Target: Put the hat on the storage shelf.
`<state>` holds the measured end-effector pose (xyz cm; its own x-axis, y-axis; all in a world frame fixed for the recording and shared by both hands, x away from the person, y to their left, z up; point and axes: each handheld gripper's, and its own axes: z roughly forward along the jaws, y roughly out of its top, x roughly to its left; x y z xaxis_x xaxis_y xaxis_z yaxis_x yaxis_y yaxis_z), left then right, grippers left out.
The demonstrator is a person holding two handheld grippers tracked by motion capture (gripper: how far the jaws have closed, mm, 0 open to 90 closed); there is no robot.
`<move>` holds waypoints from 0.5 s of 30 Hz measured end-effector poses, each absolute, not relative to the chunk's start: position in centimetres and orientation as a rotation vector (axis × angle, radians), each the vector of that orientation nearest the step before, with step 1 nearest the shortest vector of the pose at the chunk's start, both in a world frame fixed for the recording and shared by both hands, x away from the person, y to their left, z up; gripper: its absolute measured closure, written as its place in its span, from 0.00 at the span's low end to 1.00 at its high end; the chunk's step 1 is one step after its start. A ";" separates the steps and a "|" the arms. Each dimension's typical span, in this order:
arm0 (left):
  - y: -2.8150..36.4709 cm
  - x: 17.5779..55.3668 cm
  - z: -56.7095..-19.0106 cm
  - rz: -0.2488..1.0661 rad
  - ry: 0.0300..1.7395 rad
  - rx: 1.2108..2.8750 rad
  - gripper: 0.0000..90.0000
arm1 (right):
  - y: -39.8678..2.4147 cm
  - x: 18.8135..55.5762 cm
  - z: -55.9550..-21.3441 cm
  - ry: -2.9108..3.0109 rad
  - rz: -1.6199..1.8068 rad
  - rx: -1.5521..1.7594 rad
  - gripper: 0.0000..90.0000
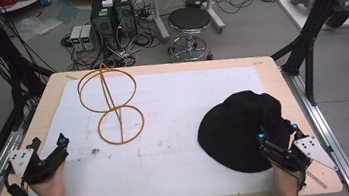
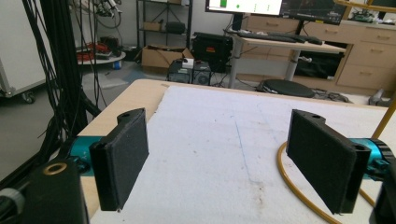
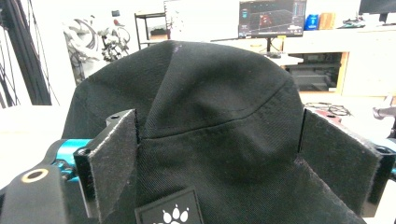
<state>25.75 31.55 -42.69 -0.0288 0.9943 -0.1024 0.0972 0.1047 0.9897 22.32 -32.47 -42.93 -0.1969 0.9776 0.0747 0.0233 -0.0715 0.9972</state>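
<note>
A black bucket hat lies on the white mat at the right of the table. My right gripper is at the hat's near right side, open. In the right gripper view the hat bulges between the two spread jaws of my right gripper, and a paw-print patch shows at the bottom. An orange wire stand made of rings stands at the back left of the mat. My left gripper rests open at the table's left edge with nothing in it. The stand's base ring curves past its right jaw.
The wooden table has black frame poles at both sides. A stool, computer towers and loose cables lie on the floor beyond the far edge. The mat's middle is bare, with small dark stains.
</note>
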 end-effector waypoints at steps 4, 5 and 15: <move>31.6 25.6 -42.7 1.099 1.337 1.185 0.24 | -32.0 22.6 -42.9 1.358 1.385 1.154 0.14; 31.5 25.7 -42.7 1.099 1.336 1.185 0.24 | -32.0 22.6 -42.9 1.358 1.385 1.154 0.14; 31.5 25.7 -42.7 1.097 1.336 1.188 0.24 | -30.8 23.2 -42.8 1.439 1.342 1.099 0.14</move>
<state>25.68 31.48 -42.72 -0.0207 0.9942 -0.1052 0.0899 0.1067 0.9902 23.21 -30.76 -42.81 -0.2432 0.9697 -0.0213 0.0457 0.0334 0.9984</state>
